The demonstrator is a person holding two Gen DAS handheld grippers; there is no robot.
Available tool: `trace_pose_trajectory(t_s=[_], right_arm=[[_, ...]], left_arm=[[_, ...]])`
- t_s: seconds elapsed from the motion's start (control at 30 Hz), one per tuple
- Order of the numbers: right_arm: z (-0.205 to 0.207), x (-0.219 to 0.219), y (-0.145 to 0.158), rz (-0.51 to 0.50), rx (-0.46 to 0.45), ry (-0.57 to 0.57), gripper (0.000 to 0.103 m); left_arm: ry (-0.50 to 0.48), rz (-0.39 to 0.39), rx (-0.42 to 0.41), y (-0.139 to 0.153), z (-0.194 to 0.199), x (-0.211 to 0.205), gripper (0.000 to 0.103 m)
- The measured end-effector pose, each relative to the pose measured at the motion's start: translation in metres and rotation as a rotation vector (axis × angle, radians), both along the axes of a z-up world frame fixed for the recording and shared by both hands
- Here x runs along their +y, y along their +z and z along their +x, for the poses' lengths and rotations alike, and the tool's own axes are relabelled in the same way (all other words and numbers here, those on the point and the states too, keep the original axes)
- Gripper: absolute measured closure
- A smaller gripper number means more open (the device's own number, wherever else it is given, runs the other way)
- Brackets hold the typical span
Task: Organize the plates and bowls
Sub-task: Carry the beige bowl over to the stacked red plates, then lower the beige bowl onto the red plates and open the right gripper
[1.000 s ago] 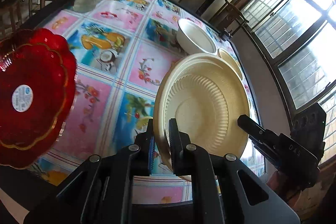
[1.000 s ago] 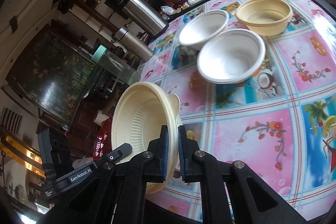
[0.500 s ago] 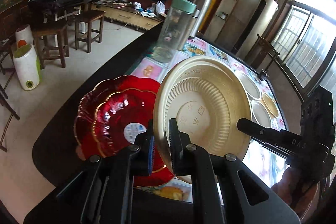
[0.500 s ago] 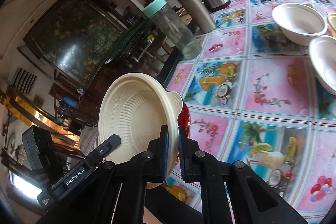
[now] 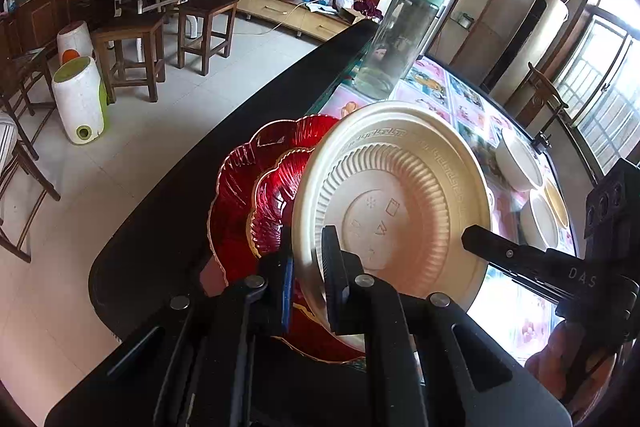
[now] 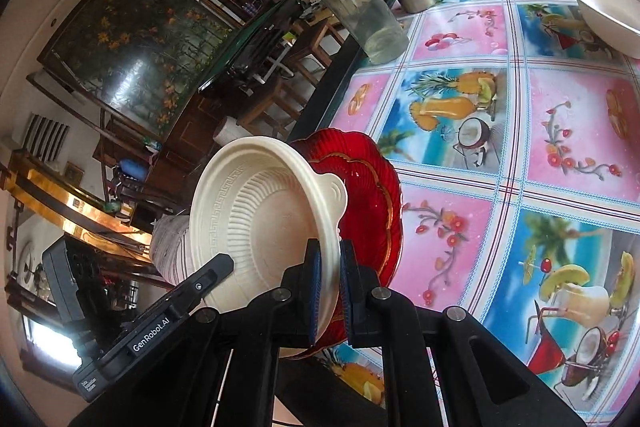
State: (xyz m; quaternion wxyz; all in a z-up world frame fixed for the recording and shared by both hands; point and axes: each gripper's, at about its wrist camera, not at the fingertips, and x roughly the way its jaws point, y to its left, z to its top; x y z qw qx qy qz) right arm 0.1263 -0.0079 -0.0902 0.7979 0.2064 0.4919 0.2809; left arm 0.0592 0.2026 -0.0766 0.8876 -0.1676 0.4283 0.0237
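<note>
Both claws, the left gripper (image 5: 306,279) and the right gripper (image 6: 329,291), pinch opposite rims of the cream bowl (image 5: 394,203), tilted above the red plate (image 5: 244,195) at the table (image 6: 560,131) edge; level it first, then release together; spare white bowls (image 5: 518,165) wait farther off.

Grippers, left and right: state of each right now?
Left gripper: shut on the rim of the cream ribbed disposable bowl.
Right gripper: shut on the opposite rim of the same bowl.
</note>
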Motion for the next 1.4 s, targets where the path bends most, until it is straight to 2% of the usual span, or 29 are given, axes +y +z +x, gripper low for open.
trace_pose_trajectory(t_s=[0.2, 0.4, 0.7, 0.97, 1.03, 1.2, 1.3, 1.4], right_arm=[[0.003, 0.001, -0.007, -0.012, 0.022, -0.001, 0.093], [0.000, 0.009, -0.006, -0.048, 0.003, 0.007, 0.093], [0.001, 0.013, -0.018, -0.075, 0.013, 0.006, 0.093], [-0.001, 0.015, -0.020, -0.096, 0.000, 0.005, 0.090], [-0.002, 0.016, -0.019, -0.100, -0.004, 0.005, 0.090], [-0.006, 0.019, -0.017, -0.154, -0.054, 0.000, 0.088], [-0.007, 0.018, -0.013, -0.147, -0.076, 0.006, 0.079], [-0.010, 0.013, -0.005, -0.133, -0.105, 0.006, 0.068]], left_arm=[[0.004, 0.012, 0.024, -0.008, 0.004, 0.000, 0.093], [0.014, 0.038, 0.044, -0.013, 0.007, -0.002, 0.092], [-0.001, 0.121, 0.066, -0.019, 0.007, -0.009, 0.091], [-0.004, 0.239, 0.051, -0.022, 0.008, -0.019, 0.089], [0.000, 0.272, 0.049, -0.022, 0.008, -0.022, 0.086], [0.036, 0.367, 0.024, -0.019, 0.004, -0.023, 0.055], [0.056, 0.427, 0.001, -0.016, -0.001, -0.022, 0.041], [0.076, 0.478, -0.023, -0.010, -0.007, -0.022, 0.040]])
